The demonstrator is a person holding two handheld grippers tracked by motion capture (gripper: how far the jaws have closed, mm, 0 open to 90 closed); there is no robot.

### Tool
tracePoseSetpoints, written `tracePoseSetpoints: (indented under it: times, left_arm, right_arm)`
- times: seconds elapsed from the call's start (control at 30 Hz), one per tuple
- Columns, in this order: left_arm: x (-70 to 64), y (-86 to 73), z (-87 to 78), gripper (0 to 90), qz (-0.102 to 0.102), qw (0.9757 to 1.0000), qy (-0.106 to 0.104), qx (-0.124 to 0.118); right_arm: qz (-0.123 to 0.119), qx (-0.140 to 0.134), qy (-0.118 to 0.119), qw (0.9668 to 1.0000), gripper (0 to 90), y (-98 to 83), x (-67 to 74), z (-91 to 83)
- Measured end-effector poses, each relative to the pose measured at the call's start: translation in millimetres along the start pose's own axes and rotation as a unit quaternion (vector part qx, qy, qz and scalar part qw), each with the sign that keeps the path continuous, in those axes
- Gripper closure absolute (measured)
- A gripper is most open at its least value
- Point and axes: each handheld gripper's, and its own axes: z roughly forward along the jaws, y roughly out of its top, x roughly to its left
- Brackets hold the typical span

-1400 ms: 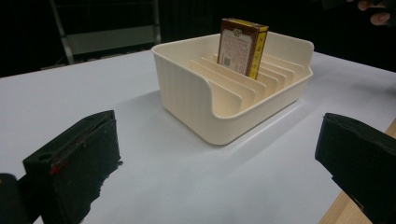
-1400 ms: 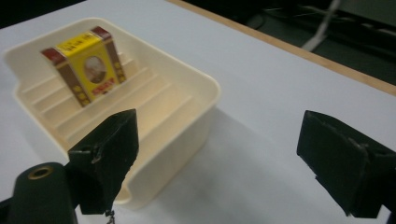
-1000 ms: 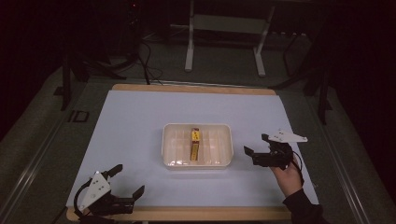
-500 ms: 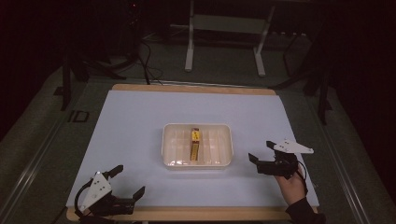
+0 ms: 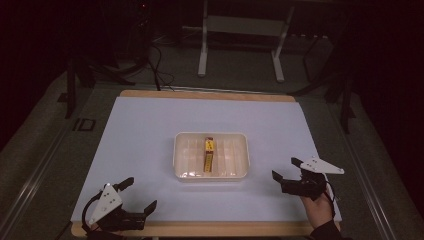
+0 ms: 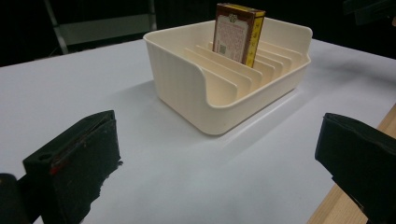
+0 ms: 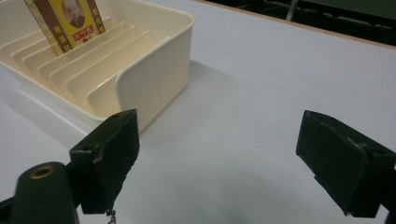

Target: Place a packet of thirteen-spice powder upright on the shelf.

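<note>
A cream slotted tray (image 5: pixel 233 156) sits in the middle of the white table. A yellow and brown box (image 5: pixel 209 152) stands on edge in one of its middle slots. My left gripper (image 5: pixel 139 193) rests at the table's near left corner, open, with nothing between its jaws. In the left gripper view, the left gripper (image 6: pixel 217 158) looks at the tray (image 6: pixel 224 107) and the upright box (image 6: pixel 236 32) beyond it. A hand holds my right gripper (image 5: pixel 285 168) open to the right of the tray, apart from it. In the right gripper view, the right gripper (image 7: pixel 219 144) shows the tray's corner (image 7: pixel 154 79) and the box (image 7: pixel 70 21).
The table's wooden front edge (image 5: pixel 210 229) runs just under the left gripper. A white metal stand (image 5: pixel 240 30) and cables (image 5: pixel 160 65) lie on the dark floor beyond the far edge. Bare white surface surrounds the tray on all sides.
My right gripper has drawn back toward the near right edge of the table, still open. The left gripper, tray and box have not moved.
</note>
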Motion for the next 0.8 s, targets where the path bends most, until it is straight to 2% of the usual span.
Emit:
tracePoseSetpoints:
  times: [0.2, 0.8]
  left_arm:
    - [-0.3, -0.2, 0.9, 0.1, -0.001, 1.0, -0.003, 0.002]
    - [0.0, -0.3, 0.0, 0.1, -0.003, 1.0, -0.003, 0.001]
  right_arm:
    - [0.0, 0.009, -0.006, 0.9999, 13.5, -1.9, -1.0, 2.9]
    - [0.003, -0.006, -0.002, 1.0, 13.5, -1.2, -0.5, 2.0]
